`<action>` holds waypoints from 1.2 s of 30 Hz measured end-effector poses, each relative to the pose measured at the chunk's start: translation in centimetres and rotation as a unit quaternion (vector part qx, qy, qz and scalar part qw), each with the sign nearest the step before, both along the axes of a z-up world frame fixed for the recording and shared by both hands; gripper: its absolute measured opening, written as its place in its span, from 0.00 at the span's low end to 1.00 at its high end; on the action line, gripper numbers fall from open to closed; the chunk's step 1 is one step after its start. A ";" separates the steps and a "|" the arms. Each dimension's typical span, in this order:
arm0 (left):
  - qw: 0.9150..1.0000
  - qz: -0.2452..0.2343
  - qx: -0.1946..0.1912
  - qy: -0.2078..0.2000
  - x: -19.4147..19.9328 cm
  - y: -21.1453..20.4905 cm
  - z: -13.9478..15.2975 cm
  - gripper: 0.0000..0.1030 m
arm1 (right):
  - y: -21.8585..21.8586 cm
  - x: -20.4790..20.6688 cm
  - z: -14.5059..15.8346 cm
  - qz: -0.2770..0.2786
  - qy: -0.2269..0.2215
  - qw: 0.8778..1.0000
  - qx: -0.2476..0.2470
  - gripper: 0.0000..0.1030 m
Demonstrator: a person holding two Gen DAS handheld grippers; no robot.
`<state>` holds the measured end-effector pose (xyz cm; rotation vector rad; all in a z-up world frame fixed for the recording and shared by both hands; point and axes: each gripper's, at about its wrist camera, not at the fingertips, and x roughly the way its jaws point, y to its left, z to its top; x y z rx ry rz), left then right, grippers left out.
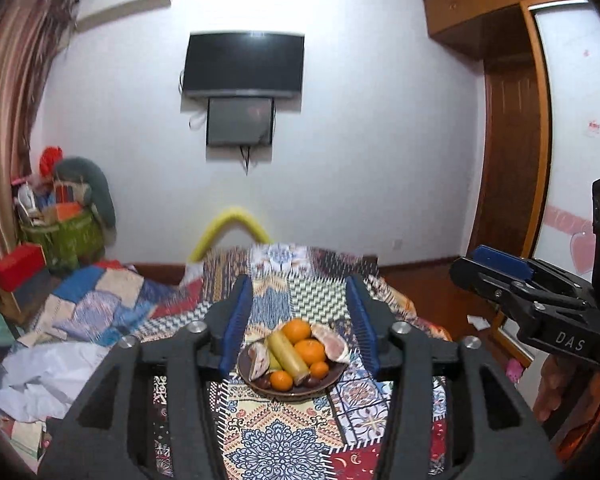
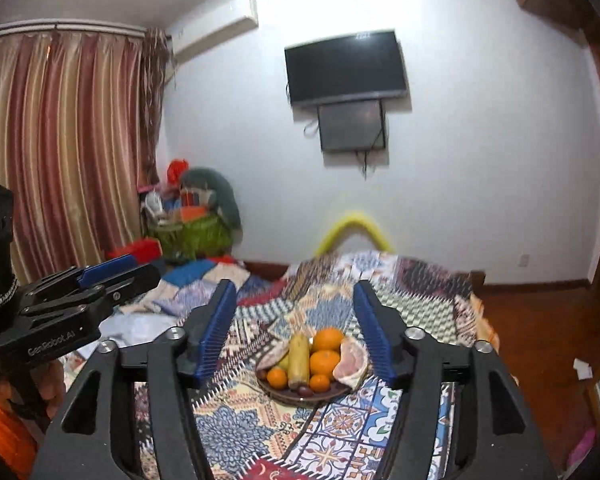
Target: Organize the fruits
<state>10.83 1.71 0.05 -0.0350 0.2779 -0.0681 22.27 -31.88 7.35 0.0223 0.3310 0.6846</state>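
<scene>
A brown plate of fruit sits on a patterned cloth on the table. It holds several oranges, a long yellow fruit, grapefruit wedges and small dark fruits. My left gripper is open and empty, held above and short of the plate. My right gripper is open and empty too, the plate showing between its fingers. Each gripper shows in the other's view: the right one and the left one.
The patterned cloth covers the table. Crumpled paper and quilts lie to the left. A green basket of clutter stands at the back left. A TV hangs on the far wall. A wooden wardrobe stands at the right.
</scene>
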 end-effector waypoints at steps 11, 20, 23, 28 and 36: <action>0.999 0.012 0.000 -0.035 -5.4 -1.0 1.6 0.80 | -0.6 -3.4 1.0 -0.031 -0.037 0.999 0.016 0.92; 0.999 0.025 0.010 -0.044 -6.5 -1.4 1.5 0.93 | -1.0 -4.9 0.9 -0.046 -0.044 0.998 0.012 1.00; 0.999 0.027 0.006 -0.045 -6.8 -1.4 1.4 0.95 | -1.3 -5.2 0.9 -0.045 -0.043 0.998 0.013 1.00; 0.998 0.029 0.005 -0.046 -6.8 -1.3 1.3 0.97 | -1.5 -5.5 0.7 -0.047 -0.045 0.998 0.012 1.00; 0.999 0.027 0.006 -0.045 -6.8 -1.4 1.0 0.97 | -1.5 -5.6 0.7 -0.047 -0.045 0.998 0.013 1.00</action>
